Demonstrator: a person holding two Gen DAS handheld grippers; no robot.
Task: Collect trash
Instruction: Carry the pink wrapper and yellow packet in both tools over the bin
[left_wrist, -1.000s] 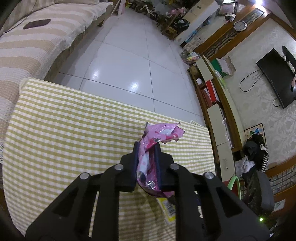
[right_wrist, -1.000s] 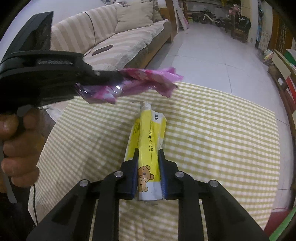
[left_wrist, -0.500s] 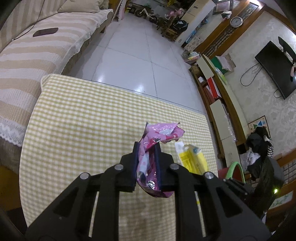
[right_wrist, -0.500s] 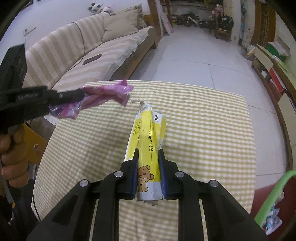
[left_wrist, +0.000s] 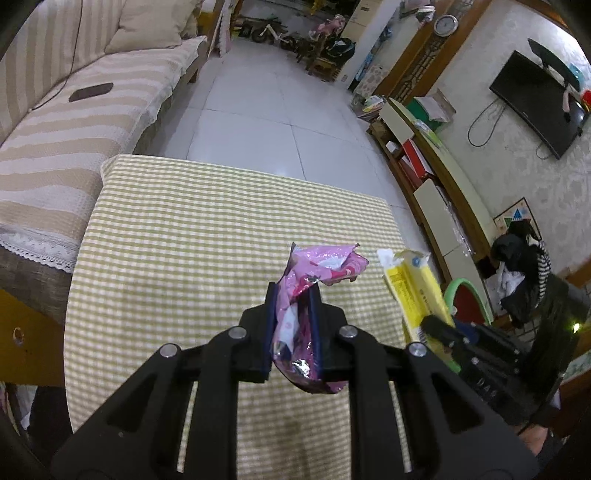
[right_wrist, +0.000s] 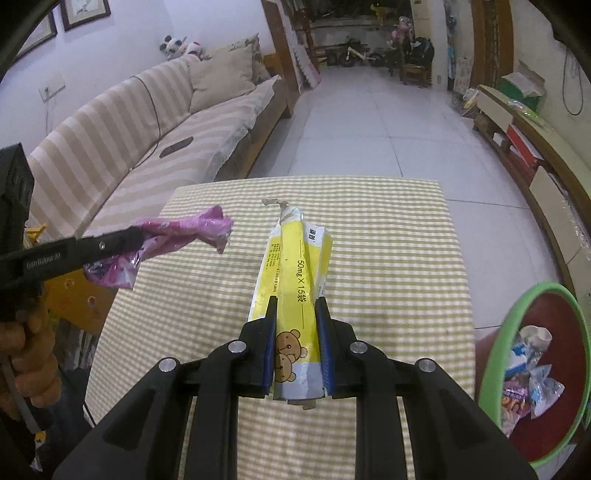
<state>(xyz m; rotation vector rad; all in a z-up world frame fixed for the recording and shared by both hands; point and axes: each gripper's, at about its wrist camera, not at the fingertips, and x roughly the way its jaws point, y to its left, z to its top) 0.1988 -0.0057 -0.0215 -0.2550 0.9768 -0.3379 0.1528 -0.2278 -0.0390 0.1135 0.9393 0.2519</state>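
Trash fills both tools: left hand-held gripper (left_wrist: 291, 325) clamps a crumpled pink wrapper (left_wrist: 321, 266), right hand-held gripper (right_wrist: 297, 332) clamps a yellow packet (right_wrist: 299, 273), above the checked bench (right_wrist: 388, 240).

I see the checkered bench (right_wrist: 388, 236) bare and passable; right of it the red bin (right_wrist: 532, 373) mouth gapes unobstructed; sofa (right_wrist: 122, 147) blocks its left.

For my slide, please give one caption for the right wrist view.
Right gripper clamps a yellow box; bin waits beside.
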